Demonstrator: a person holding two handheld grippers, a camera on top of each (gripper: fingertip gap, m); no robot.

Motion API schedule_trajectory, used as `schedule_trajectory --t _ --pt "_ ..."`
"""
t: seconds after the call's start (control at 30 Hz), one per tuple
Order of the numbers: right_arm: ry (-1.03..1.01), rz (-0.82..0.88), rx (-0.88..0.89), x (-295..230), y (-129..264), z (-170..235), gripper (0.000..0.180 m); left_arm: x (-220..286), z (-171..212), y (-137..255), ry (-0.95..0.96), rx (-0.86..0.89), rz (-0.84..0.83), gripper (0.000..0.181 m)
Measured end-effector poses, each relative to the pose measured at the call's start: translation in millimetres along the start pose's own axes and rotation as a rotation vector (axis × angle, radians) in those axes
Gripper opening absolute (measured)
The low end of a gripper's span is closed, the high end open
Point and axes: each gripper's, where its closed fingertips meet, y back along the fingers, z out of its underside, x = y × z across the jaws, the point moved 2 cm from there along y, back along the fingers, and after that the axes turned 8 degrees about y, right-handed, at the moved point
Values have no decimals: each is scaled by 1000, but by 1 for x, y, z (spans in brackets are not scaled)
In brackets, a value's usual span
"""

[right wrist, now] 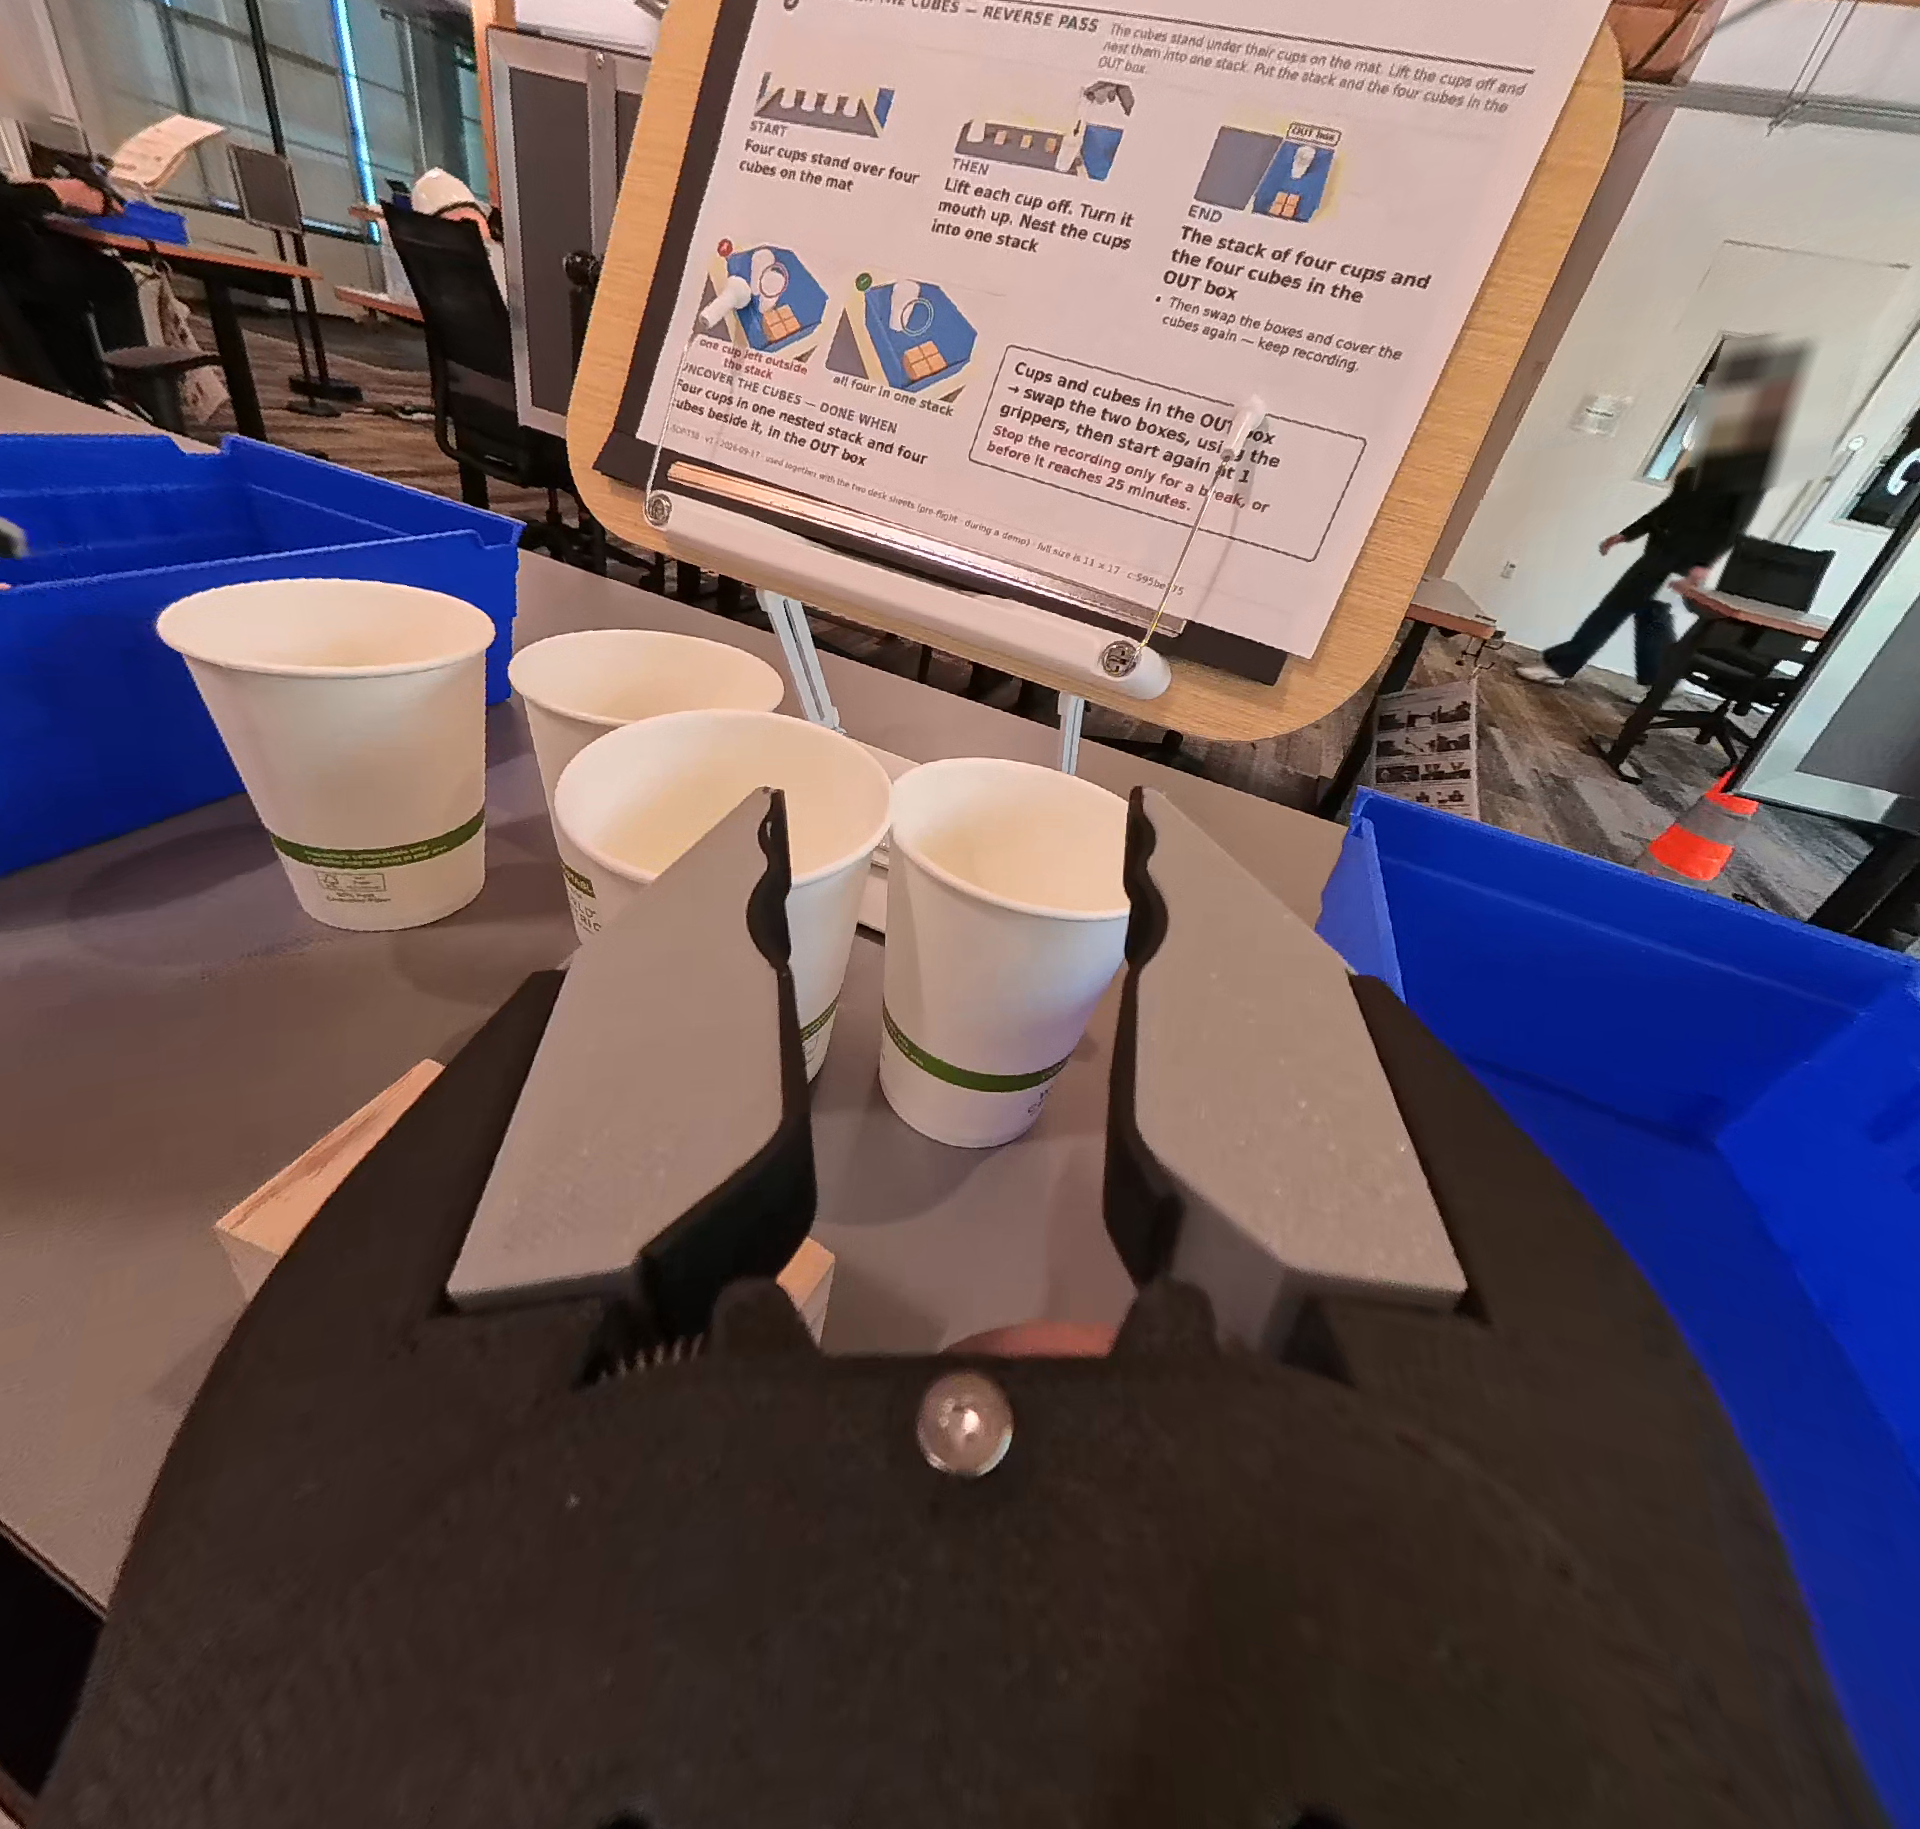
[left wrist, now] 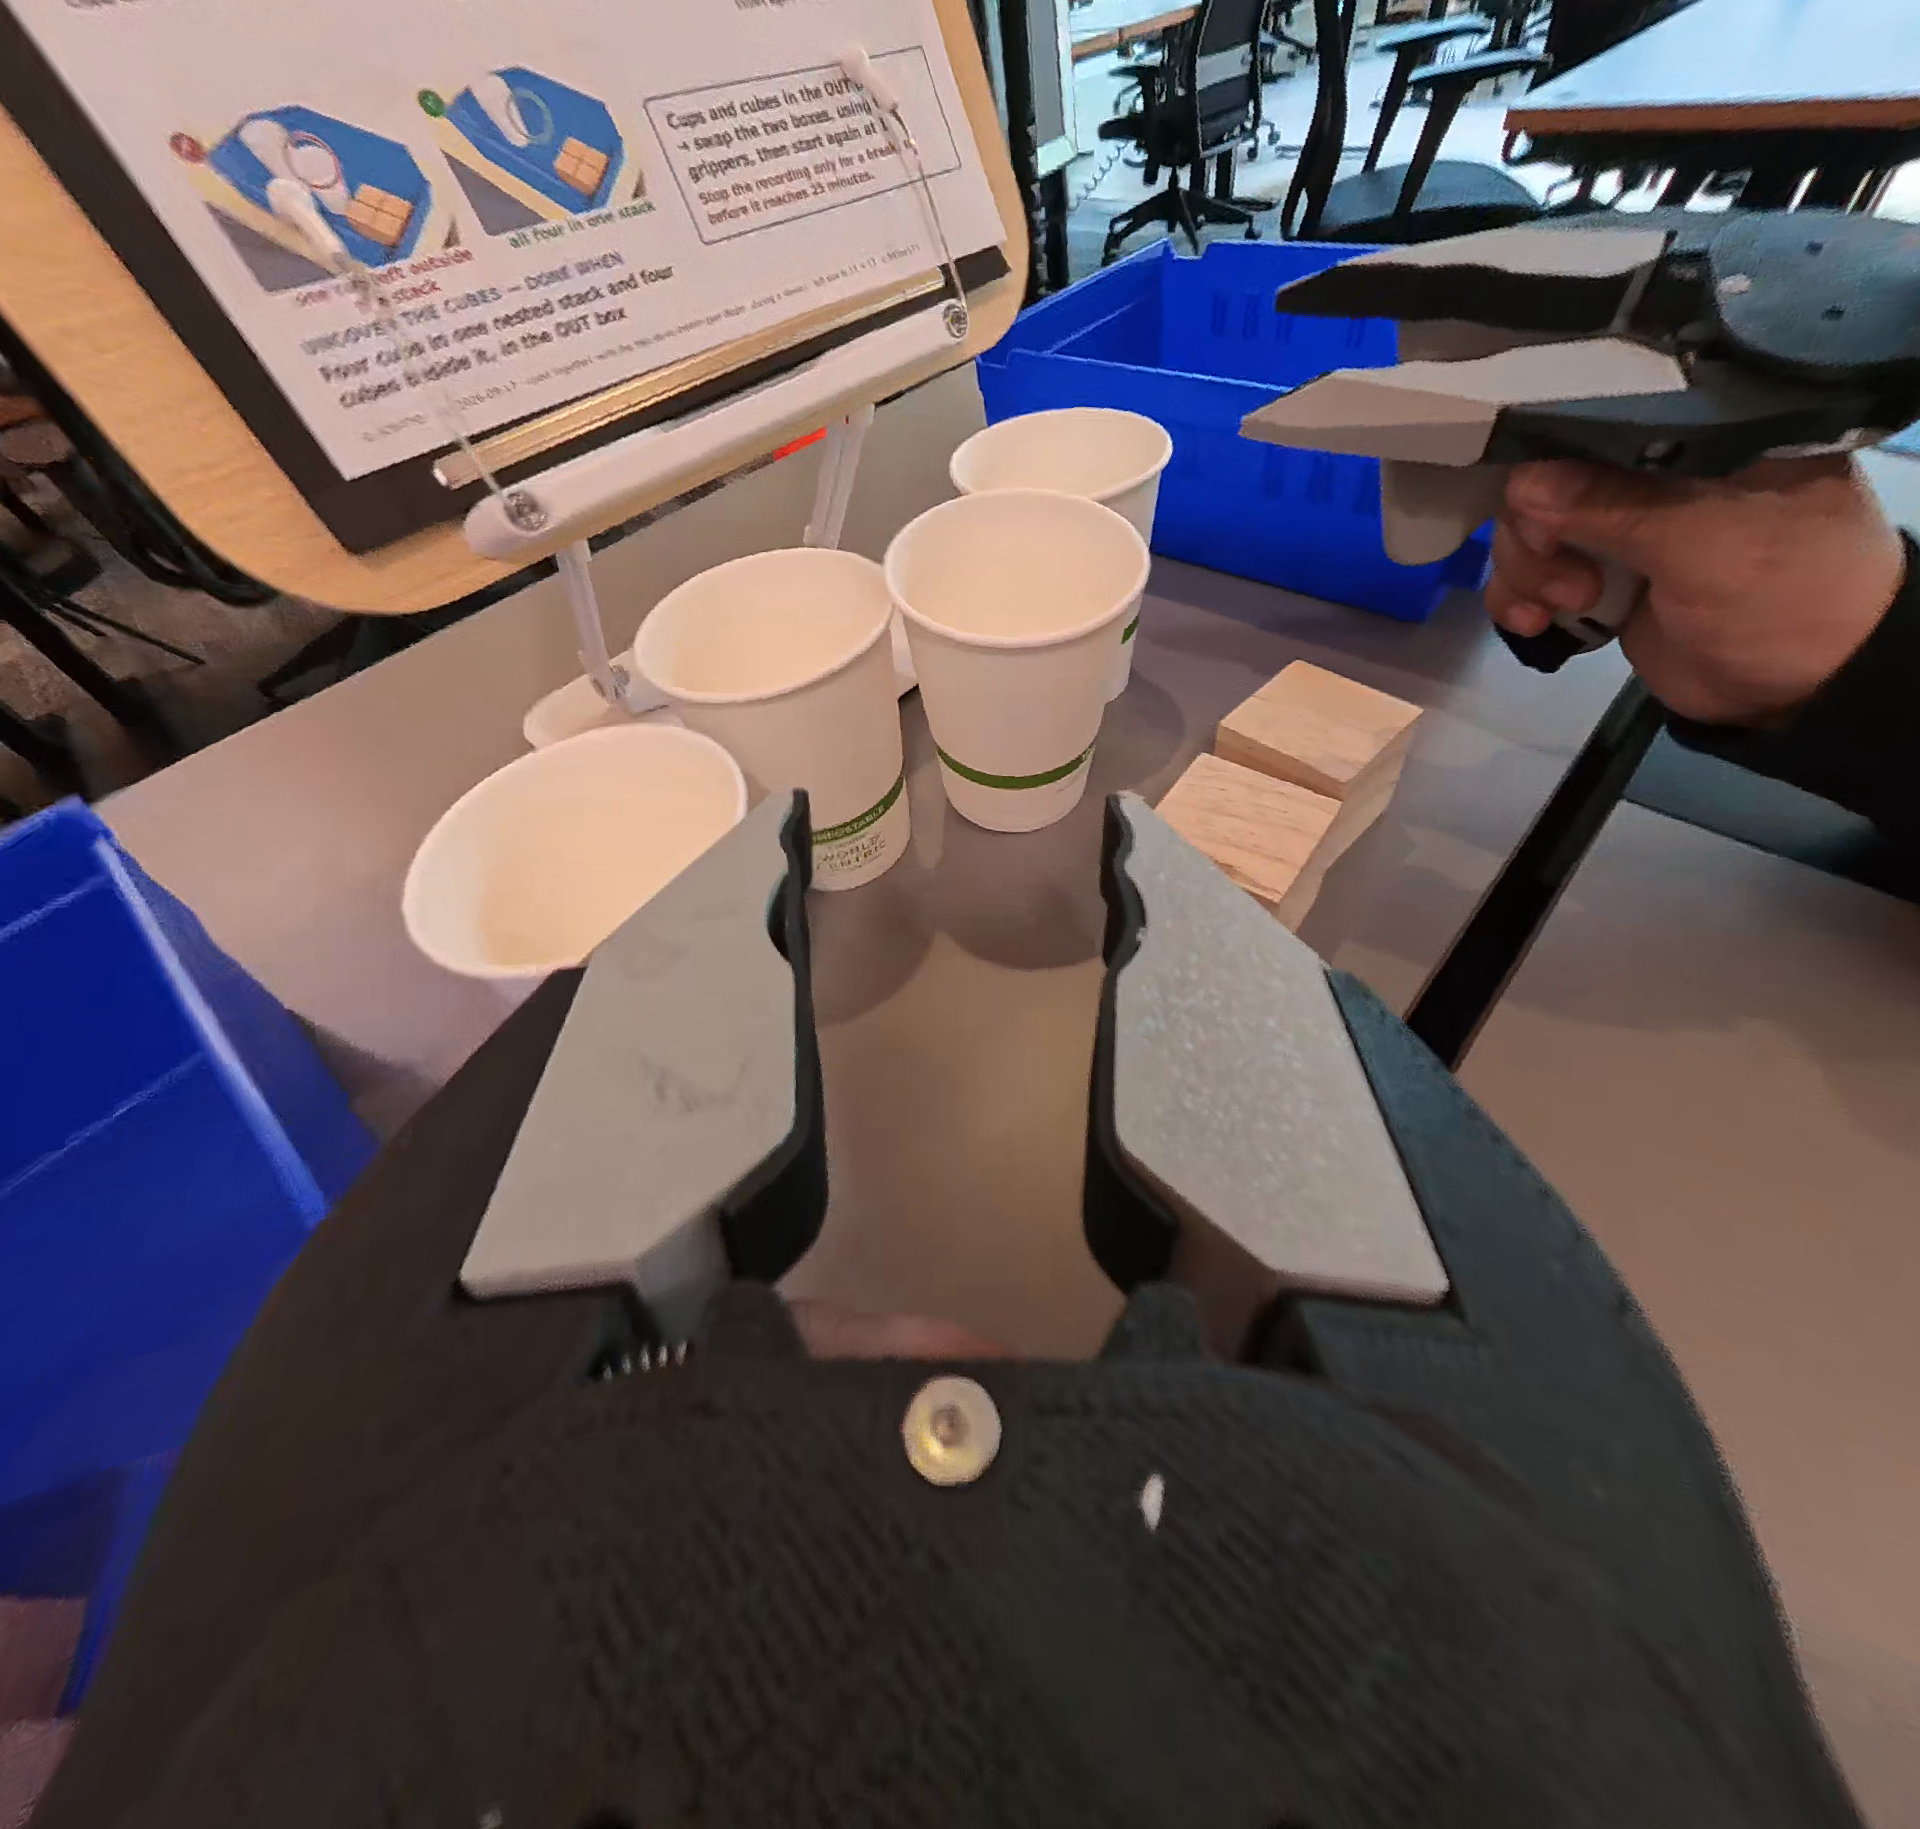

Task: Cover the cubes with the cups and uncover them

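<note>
Cups stood mouth up and cubes lay bare as I held both grippers above the grey table (left wrist: 1662, 1104). Four white paper cups (left wrist: 1013, 657) were grouped near the foot of the instruction stand (left wrist: 499, 252), none of them inverted and none nested in another. Two wooden cubes (left wrist: 1314, 730) showed in the left wrist view, touching each other, just beside the cups; from the right wrist view I could make out only the pale edge of a block (right wrist: 312, 1187) below the jaws, and I could not tell whether more cubes sat hidden. My left gripper (left wrist: 956, 844) hovered with its jaws apart and nothing between them, pointed at the gap between the cups and the cubes. My right gripper (right wrist: 956, 844) likewise had its jaws apart and empty, aimed over the two nearest cups. One blue bin (left wrist: 1226, 408) sat beyond the cups on the right, another (left wrist: 135, 1104) on the left. By my reading, no cube was yet covered, so the covering pass was all to do: each cup needed turning over and setting down on a cube.
</note>
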Motion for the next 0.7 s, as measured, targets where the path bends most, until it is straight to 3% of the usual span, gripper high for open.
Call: schedule_trajectory --t 0.13,0.33,0.7 --pt "-16 -10 2 0 0 0 63 -22 -13 41 61 5 -2 55" --pt "-9 -20 41 -4 4 -12 63 -82 -49 103 43 -46 -178 57" --pt "-15 -32 26 -7 2 -7 62 -129 -15 98 72 -357 -250 59"
